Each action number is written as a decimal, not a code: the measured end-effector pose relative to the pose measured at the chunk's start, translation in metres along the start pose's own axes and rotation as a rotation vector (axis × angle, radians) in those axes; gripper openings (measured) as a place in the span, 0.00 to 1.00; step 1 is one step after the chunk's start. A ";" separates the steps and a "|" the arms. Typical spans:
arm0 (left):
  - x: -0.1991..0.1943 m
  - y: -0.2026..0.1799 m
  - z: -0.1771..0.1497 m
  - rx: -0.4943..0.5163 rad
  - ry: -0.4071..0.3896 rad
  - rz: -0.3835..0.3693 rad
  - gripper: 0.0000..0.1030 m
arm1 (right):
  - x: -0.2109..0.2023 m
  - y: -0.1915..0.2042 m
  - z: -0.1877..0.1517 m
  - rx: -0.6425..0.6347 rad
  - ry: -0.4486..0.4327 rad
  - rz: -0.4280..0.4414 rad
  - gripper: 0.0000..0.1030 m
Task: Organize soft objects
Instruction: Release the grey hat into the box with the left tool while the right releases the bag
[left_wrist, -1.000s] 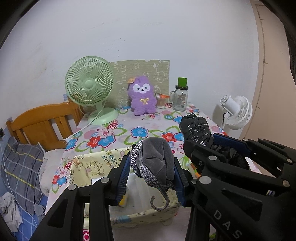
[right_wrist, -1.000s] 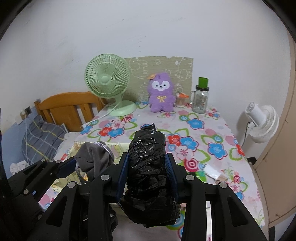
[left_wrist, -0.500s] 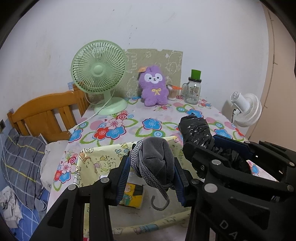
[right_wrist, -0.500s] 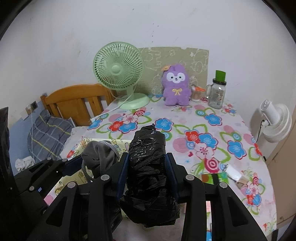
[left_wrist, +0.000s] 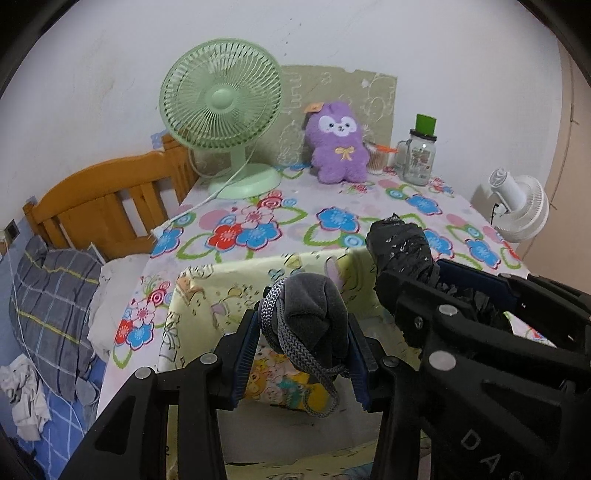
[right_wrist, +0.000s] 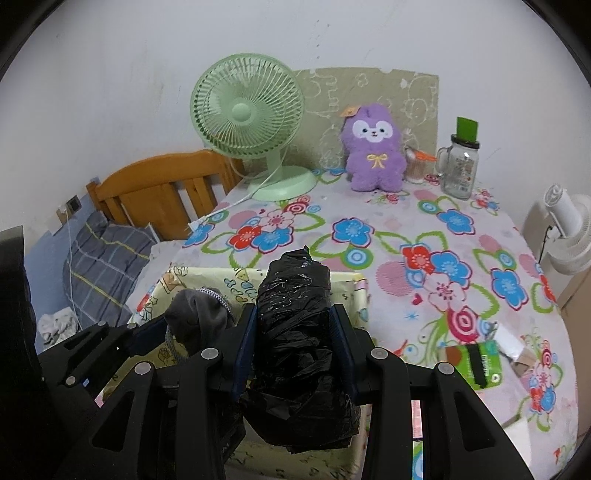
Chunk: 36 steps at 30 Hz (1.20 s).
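Note:
My left gripper (left_wrist: 303, 332) is shut on a grey rolled sock (left_wrist: 314, 317) with a knitted cuff, held above a pale yellow fabric storage box (left_wrist: 207, 295) printed with cartoons. My right gripper (right_wrist: 293, 328) is shut on a black plastic bag bundle (right_wrist: 295, 332), held beside the sock over the same box (right_wrist: 207, 277). The bundle also shows in the left wrist view (left_wrist: 402, 247), and the sock in the right wrist view (right_wrist: 195, 314). A purple plush toy (right_wrist: 373, 147) stands at the table's back.
A green desk fan (right_wrist: 247, 118) and a glass jar with a green lid (right_wrist: 461, 166) stand at the back of the flowered tablecloth (right_wrist: 424, 240). A green packet (right_wrist: 480, 362) lies at the right. A wooden bed frame (left_wrist: 107, 206) is at the left, a white fan (left_wrist: 521, 210) at the right.
Both grippers have moved forward and higher over the table with their loads still held. The yellow box now lies more directly under them.

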<state>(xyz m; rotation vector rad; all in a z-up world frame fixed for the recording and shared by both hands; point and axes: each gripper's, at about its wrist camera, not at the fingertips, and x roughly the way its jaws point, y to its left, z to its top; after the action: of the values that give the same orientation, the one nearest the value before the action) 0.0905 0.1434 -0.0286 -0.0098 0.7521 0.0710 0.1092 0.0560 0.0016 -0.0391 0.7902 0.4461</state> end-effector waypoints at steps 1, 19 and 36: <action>0.002 0.002 -0.001 -0.003 0.007 0.003 0.47 | 0.002 0.001 -0.001 -0.001 0.002 0.001 0.42; 0.005 0.012 -0.016 -0.028 0.049 0.010 0.73 | 0.012 0.009 -0.014 -0.008 0.021 -0.004 0.78; -0.026 -0.011 -0.017 -0.005 -0.012 -0.028 0.87 | -0.029 -0.002 -0.023 -0.036 -0.050 -0.092 0.87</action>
<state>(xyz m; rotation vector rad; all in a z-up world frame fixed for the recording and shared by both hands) 0.0608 0.1301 -0.0240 -0.0241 0.7396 0.0465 0.0769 0.0390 0.0052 -0.0969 0.7282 0.3727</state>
